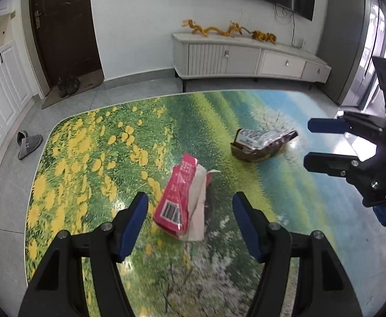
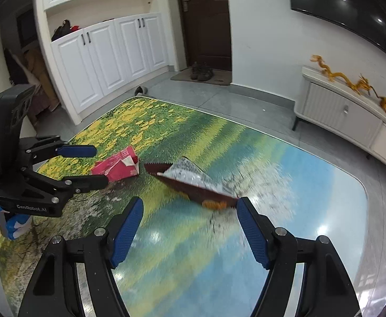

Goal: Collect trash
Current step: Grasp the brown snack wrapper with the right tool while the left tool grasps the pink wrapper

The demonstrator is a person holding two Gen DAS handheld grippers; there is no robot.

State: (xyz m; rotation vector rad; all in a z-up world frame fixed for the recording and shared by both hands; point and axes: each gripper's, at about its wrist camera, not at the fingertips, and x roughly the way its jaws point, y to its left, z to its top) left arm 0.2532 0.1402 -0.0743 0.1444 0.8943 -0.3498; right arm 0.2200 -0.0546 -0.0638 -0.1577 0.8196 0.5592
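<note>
A crumpled pink and white wrapper (image 1: 183,200) lies on the table with the meadow print (image 1: 87,158). My left gripper (image 1: 190,200) is open, its blue pads on either side of the wrapper's near end, just above it. A dark brown and silver wrapper (image 1: 261,142) lies further right. In the right wrist view my right gripper (image 2: 190,206) is open just short of the brown wrapper (image 2: 193,182). The pink wrapper (image 2: 119,166) lies to its left, with the left gripper (image 2: 95,165) open beside it. The right gripper (image 1: 307,144) also shows at the left view's right edge.
The table's far edge (image 1: 193,92) drops to a grey tiled floor. A white TV cabinet (image 1: 245,58) with a golden dragon ornament stands by the wall. White cupboards (image 2: 108,50), a brown door (image 2: 206,18), shoes and a grey slipper (image 1: 28,144) are beyond.
</note>
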